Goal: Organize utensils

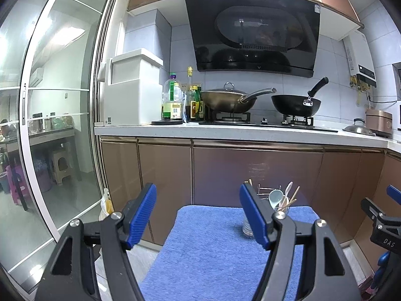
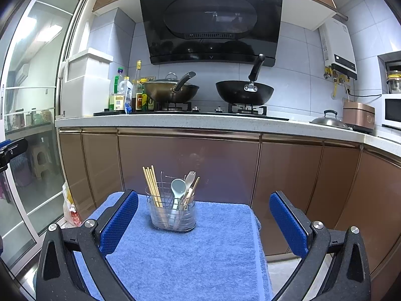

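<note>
Nearest, the left gripper [image 1: 198, 215] has its blue pads spread wide with nothing between them, over the near part of a blue towel [image 2: 190, 255]. The right gripper [image 2: 204, 222] is likewise wide open and empty; in the left wrist view only a piece of it shows at the right edge, with the letters "DAS" readable on its black body.

The utensil holder [image 2: 173, 215], a clear tub with a wire frame, stands on the towel close to its far edge. In it stand wooden chopsticks [image 2: 151, 185] on the left, a pale blue spoon [image 2: 178, 186] in the middle and a light fork-like piece beside it; their lower ends blur behind the plastic. In the left wrist view the holder is mostly hidden behind the gripper's right finger.

Beyond are brown cabinet doors [image 2: 188, 165], then the worktop [image 2: 175, 121] carrying bottles whose labels are too small to read, a lidded wok [image 2: 170, 90] and a black wok [image 2: 244, 92]. Writing on the range hood [image 2: 210, 22] is illegible.
</note>
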A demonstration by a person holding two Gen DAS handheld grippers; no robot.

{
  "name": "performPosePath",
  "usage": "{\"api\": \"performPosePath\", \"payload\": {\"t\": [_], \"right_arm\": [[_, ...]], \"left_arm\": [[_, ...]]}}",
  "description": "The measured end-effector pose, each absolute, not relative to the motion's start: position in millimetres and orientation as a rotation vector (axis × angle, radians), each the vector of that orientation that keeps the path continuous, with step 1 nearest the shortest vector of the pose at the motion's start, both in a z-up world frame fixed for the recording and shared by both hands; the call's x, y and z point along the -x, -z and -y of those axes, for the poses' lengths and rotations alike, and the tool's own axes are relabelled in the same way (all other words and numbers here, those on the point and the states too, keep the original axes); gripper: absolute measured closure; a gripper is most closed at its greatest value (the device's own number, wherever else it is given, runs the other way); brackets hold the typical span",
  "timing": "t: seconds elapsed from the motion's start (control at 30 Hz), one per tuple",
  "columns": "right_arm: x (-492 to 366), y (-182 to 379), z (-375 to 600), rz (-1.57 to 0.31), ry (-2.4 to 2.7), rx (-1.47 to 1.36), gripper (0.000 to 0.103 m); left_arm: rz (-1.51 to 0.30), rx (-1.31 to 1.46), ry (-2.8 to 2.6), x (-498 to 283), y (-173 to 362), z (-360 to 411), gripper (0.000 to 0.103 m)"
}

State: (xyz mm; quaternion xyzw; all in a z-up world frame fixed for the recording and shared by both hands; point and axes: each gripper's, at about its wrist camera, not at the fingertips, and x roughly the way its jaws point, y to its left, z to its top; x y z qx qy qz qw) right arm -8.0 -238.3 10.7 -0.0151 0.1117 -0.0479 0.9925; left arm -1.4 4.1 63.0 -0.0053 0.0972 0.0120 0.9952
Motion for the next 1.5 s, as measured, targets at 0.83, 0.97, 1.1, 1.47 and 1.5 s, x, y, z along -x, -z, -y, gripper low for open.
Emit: {"api": "performPosePath", "payload": {"t": [0.83, 0.97, 1.1, 1.47, 1.5], "right_arm": [[4, -5, 231, -0.246, 0.086, 0.048, 0.000], [3, -5, 231, -0.250, 0.084, 0.052, 0.000], [2, -5, 231, -0.255, 0.085, 0.052, 0.000], [0, -4, 227, -0.289, 0.120, 0.074, 0.000], [0, -4, 228, -0.292, 0.122, 0.073, 0.000]], "left_arm": [[-0.199, 0.017, -0.015, 5, -61, -7, 0.036], [-0.204, 0.017, -0.016, 3, -59, -7, 0.036], [-0.206, 0.018, -0.024, 1, -57, -10, 0.036], [-0.219, 0.007, -0.047, -5, -50, -8, 0.036], [-0.221, 0.004, -0.048, -6, -51, -8, 0.036]]}}
